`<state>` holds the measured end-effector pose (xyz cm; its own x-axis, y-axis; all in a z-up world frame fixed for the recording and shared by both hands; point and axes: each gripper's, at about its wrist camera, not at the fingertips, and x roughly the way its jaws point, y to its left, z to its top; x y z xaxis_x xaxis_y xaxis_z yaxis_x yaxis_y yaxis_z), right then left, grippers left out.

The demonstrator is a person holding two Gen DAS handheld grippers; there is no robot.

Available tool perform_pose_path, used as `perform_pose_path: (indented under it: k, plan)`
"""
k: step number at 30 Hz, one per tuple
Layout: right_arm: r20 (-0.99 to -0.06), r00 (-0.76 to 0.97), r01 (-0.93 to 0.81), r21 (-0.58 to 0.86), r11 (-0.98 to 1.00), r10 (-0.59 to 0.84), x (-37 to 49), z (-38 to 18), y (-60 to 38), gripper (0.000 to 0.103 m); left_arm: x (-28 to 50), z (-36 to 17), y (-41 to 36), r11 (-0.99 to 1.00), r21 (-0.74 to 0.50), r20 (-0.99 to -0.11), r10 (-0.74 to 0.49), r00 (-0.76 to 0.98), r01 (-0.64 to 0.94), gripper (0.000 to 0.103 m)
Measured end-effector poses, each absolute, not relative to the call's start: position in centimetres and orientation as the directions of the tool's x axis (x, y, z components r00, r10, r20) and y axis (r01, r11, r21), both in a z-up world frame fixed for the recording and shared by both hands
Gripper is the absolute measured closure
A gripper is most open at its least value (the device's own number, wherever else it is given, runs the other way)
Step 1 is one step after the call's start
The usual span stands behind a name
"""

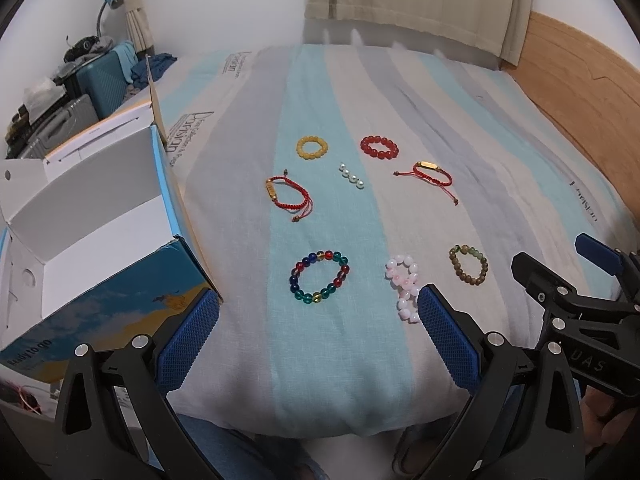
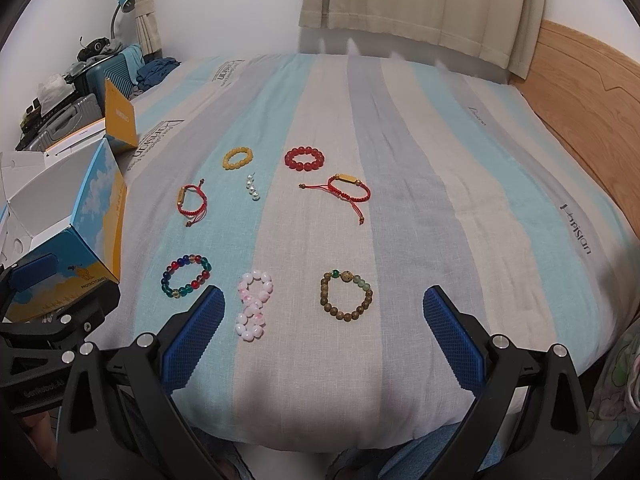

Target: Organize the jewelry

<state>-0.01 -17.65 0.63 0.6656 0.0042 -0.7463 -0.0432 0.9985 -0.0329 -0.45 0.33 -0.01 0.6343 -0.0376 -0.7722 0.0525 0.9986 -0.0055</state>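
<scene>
Several bracelets lie on the striped bed sheet: a multicolour glass one, a pink one, a brown wooden one, two red cord ones, a yellow one, a red bead one and a short pearl string. An open white-lined box stands at the left. My left gripper is open and empty above the near sheet. My right gripper is open and empty, with the brown bracelet between its fingers' line and the pink one by its left finger.
A wooden headboard runs along the right side of the bed. Suitcases and clothes are piled at the far left by a blue lamp. Curtains hang behind the bed. A quilt lies at the near right.
</scene>
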Motion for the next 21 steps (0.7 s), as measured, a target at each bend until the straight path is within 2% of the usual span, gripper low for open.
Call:
perform_pose_path:
  k: [21]
  plan:
    - [-0.746,0.666,-0.043,-0.044,0.998,-0.004,0.24,0.59,-17.48,0.007,-0.37,0.14,0.55,0.999,-0.006,-0.775,-0.038,0.63,0.053,0.006]
